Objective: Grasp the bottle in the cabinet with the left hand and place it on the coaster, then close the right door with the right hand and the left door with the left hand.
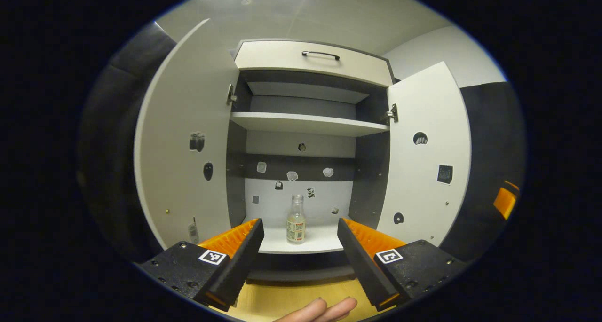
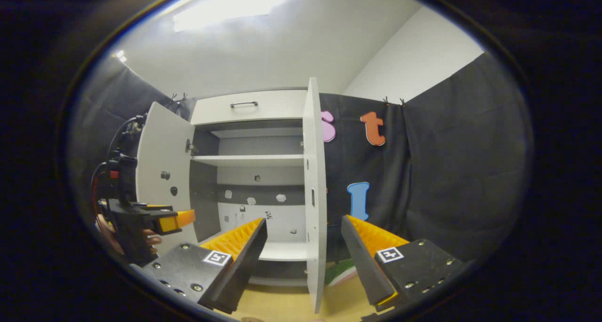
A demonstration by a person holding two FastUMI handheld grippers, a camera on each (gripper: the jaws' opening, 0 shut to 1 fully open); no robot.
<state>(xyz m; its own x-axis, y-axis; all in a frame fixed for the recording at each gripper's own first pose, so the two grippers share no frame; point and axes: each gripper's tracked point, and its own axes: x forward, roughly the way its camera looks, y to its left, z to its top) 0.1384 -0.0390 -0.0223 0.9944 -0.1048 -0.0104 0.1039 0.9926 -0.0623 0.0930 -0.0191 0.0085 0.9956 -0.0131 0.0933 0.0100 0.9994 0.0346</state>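
Fingertips of a hand (image 1: 324, 310) show at the bottom edge of the left gripper view, just below the left hand-held gripper (image 1: 299, 232), whose jaws stand wide apart, holding and touching nothing. Between them, farther off, the bottle (image 1: 296, 220) stands upright on the bottom shelf (image 1: 324, 239) of the cabinet (image 1: 312, 61). Both doors, left door (image 1: 186, 138) and right door (image 1: 425, 153), stand open. The right hand-held gripper (image 2: 304, 232) is likewise spread wide and empty, above the table (image 2: 282, 305), with the right door's edge between its fingers.
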